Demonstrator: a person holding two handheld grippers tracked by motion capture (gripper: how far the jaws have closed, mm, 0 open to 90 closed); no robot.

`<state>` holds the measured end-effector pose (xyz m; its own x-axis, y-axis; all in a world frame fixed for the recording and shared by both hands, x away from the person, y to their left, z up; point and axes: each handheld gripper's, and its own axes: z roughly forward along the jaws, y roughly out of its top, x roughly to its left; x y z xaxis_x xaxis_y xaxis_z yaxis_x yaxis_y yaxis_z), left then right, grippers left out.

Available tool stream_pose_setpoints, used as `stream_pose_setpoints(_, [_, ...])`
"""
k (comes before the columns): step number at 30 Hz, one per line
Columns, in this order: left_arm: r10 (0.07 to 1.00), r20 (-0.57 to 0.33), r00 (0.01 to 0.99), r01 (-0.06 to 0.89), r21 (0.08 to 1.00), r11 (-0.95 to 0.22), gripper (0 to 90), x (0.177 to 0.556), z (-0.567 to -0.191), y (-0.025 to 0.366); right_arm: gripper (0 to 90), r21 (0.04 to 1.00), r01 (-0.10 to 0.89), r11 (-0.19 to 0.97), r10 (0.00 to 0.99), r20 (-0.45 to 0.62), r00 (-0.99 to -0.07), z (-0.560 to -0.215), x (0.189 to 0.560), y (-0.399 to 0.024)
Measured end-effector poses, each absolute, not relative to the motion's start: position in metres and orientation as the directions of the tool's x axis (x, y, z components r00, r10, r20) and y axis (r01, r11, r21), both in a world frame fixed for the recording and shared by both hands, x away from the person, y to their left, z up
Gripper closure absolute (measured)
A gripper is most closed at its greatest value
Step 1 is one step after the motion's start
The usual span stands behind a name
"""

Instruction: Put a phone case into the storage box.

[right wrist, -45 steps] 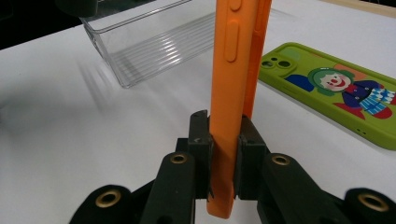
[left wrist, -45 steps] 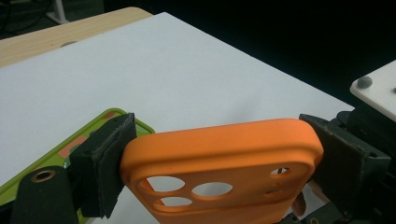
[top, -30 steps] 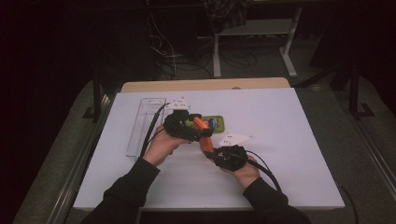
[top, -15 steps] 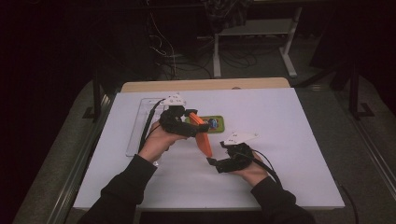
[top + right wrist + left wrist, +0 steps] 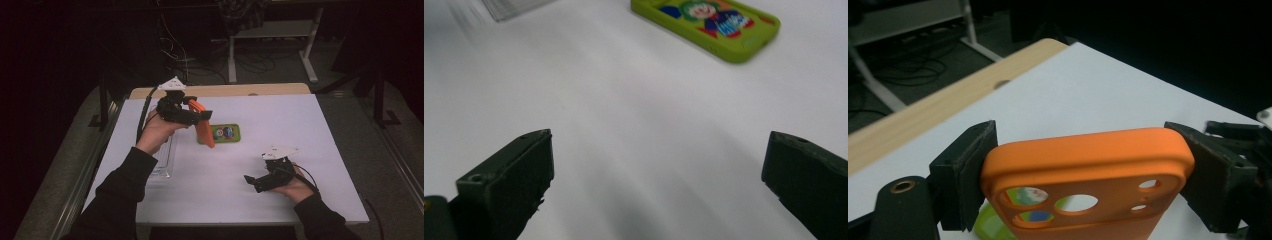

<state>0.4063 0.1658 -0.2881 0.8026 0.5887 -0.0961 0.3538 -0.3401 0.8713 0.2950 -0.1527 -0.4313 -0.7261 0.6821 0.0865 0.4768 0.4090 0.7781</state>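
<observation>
Across the middle of the high view, a wide white rectangular table top [image 5: 310, 125], with a pale wooden strip [image 5: 225, 91] along its far edge.

At the left edge of that surface, partly under the left forearm [image 5: 125, 185], a long clear plastic tray [image 5: 167, 162], probably there as a parking place for parts.

Just above and right of the tray, the left gripper [image 5: 199, 115], clamped on a soft orange silicone phone case [image 5: 205, 131]. Held clear of the table and hanging lengthwise, lower end toward the surface (likely to keep the open face free for fitting).

Lower right of centre, the right gripper [image 5: 252, 181], low over bare table. Jaws just opened, now wide apart in the right gripper view [image 5: 659, 165], with nothing between them; seemingly ready for the next grasp.

Directly right of the hanging case, flat on the table, a lime-green rectangular phone cover printed with a cartoon clown [image 5: 225, 133], also at the top of the right gripper view [image 5: 706, 20].

In the left gripper view [image 5: 1083, 175], pads pressing the case's two long sides [image 5: 1088, 155]. Matte, smooth, with rounded corners and round camera cut-outs, green print visible through them.
</observation>
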Motion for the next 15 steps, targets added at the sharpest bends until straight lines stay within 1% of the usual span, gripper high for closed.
stream_pose_setpoints(8, [0.647,-0.067,0.760,0.349,0.882,-0.317,16.7,0.415,-0.265,0.193,0.0,0.781,0.475,0.405,0.690,0.080,-0.719,-0.436,0.286,-0.173])
stream_pose_setpoints(15, [0.689,-0.037,0.724,0.343,0.886,-0.313,16.7,0.420,-0.251,0.220,0.0,0.762,0.479,0.436,0.686,0.063,-0.725,-0.442,0.282,-0.181])
